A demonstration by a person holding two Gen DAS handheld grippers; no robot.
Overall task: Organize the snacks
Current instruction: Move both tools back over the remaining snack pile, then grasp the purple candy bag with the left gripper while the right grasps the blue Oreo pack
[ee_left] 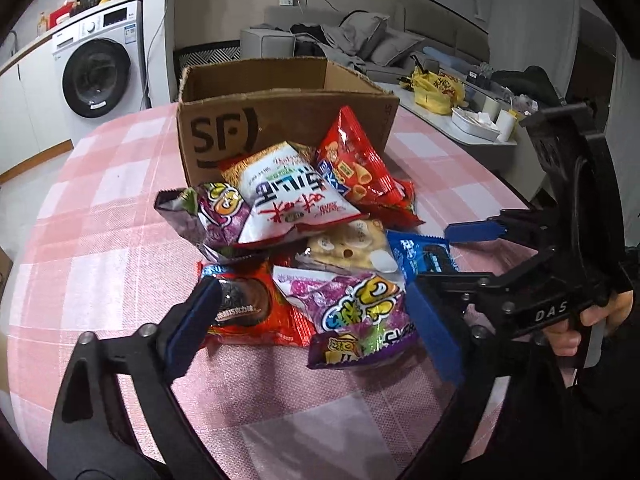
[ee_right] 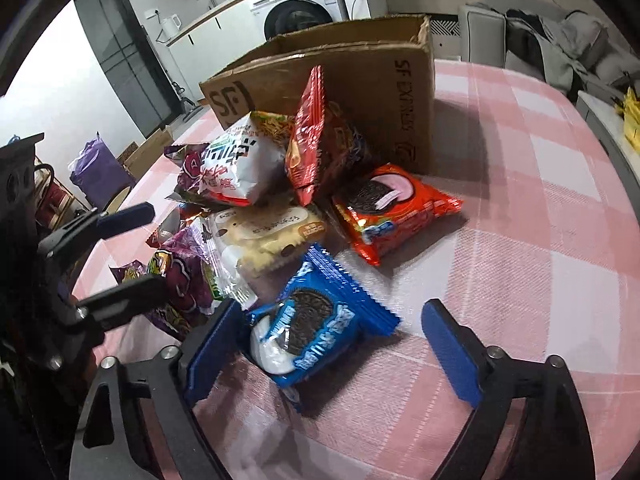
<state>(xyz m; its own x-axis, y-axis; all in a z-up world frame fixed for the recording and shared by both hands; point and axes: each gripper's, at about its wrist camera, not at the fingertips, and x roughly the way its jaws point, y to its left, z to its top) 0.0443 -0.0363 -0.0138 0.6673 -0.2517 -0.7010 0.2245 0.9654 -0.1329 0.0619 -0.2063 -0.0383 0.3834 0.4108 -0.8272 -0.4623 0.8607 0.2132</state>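
One cardboard box (ee_left: 288,92), eight snack packets (ee_left: 288,200) and two purple bags.
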